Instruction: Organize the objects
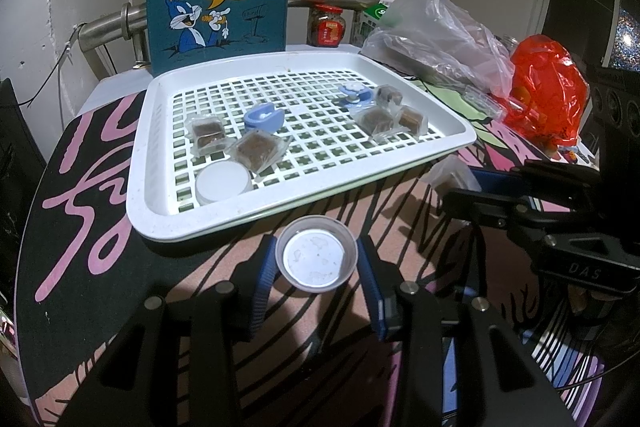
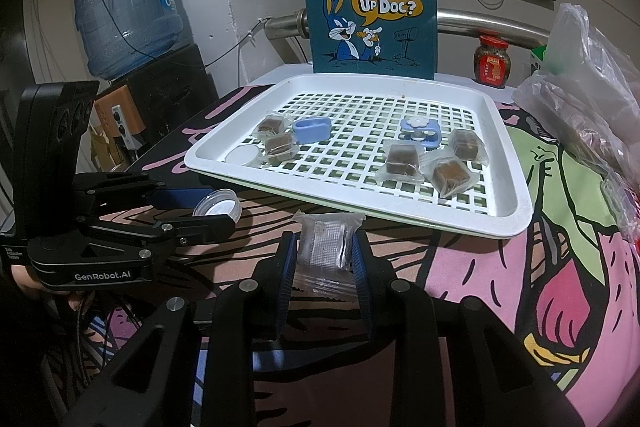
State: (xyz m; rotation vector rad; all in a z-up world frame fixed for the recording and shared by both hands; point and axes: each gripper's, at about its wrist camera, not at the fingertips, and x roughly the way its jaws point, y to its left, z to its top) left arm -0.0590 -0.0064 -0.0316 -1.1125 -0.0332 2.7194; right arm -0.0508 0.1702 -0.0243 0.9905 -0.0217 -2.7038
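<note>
A small clear lidded cup [image 1: 317, 253] is pinched by the left gripper [image 1: 318, 263], marked "GenRobot.AI". A clear wrapped packet [image 2: 326, 247] is clamped by the right gripper [image 2: 325, 259]. Just ahead lies the white slotted tray [image 2: 512, 163]; behind it, a bag [image 2: 370, 3] reads "WHAT'S UP DOC?".

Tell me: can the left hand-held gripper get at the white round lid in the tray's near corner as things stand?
Probably not yet. The left hand-held gripper is shut on a small clear cup. The white round lid lies unblocked inside the tray, whose low rim looks passable.
</note>
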